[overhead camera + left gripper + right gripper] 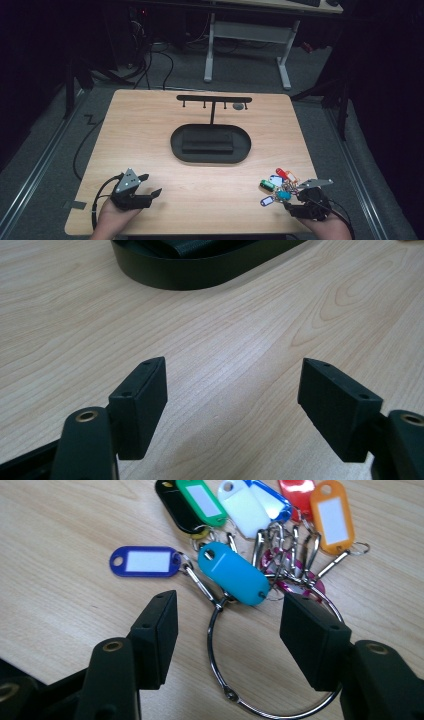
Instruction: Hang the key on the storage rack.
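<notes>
The right gripper hovers with jaws apart over the key ring, not gripping it; the left gripper, well apart from the ring, gapes wide over bare table.

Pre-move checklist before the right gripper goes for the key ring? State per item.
1. Right gripper open: ok, gap between the pads, nothing pressed.
2. Key ring between the jaws: ok, its metal loop lies flat on the table between them.
3. Tags clear of the pads: ok, the light blue tag and the purple tag lie beyond the tips.
4. Left gripper out of the way: ok, open over bare table.
5. Hook rack free: cannot tell, a small dark thing sits near its right end.
6. Black tray unobstructed: ok.
</notes>
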